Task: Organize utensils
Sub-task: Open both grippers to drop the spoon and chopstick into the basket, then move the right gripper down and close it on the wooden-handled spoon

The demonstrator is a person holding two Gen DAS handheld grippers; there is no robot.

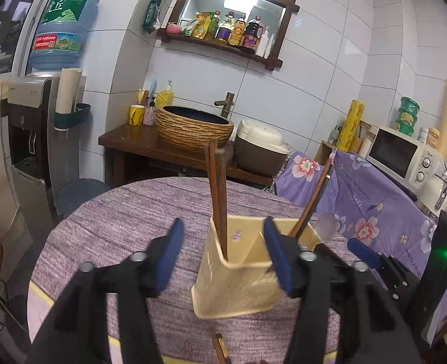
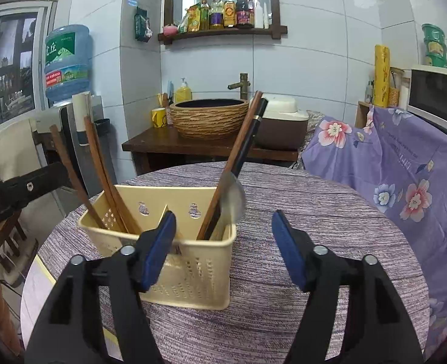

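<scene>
- Cream plastic utensil holder [image 2: 174,242] stands upright on the round table [image 2: 314,242], lower centre-left of the right wrist view; a divider splits it into two compartments.
- Left compartment: brown wooden chopsticks [image 2: 99,163] leaning up-left. Right compartment: another wooden stick, a dark-handled utensil and a metal spoon [image 2: 232,200], all leaning up-right.
- Right gripper [image 2: 223,248]: jaws well apart, nothing between the pads. Its left pad sits in front of the holder's near rim; contact cannot be told.
- Left gripper [image 1: 223,254]: jaws apart, gripping nothing. The holder's upper left end shows between the pads in the left wrist view; the right pad overlaps the rim, the left pad stands clear of the wall.
- One more chopstick [image 1: 218,348] lies on the cloth at the bottom edge of the left wrist view, in front of the holder and outside it.
- Judgement: sorting looks nearly done; the loose stick likely goes next. Take it near mid-length, lift it clear, lower it tip-first into the left compartment. The holder looks light and may tip if a leaning handle is knocked.
- Surface: purple-grey woven cloth, probably grippy, lying flat.
- Room: tiled walls; woven-look basin [image 2: 209,118] with brass tap at centre; water dispenser at left; mirror shelf with bottles at top; microwave and floral cover at right.
</scene>
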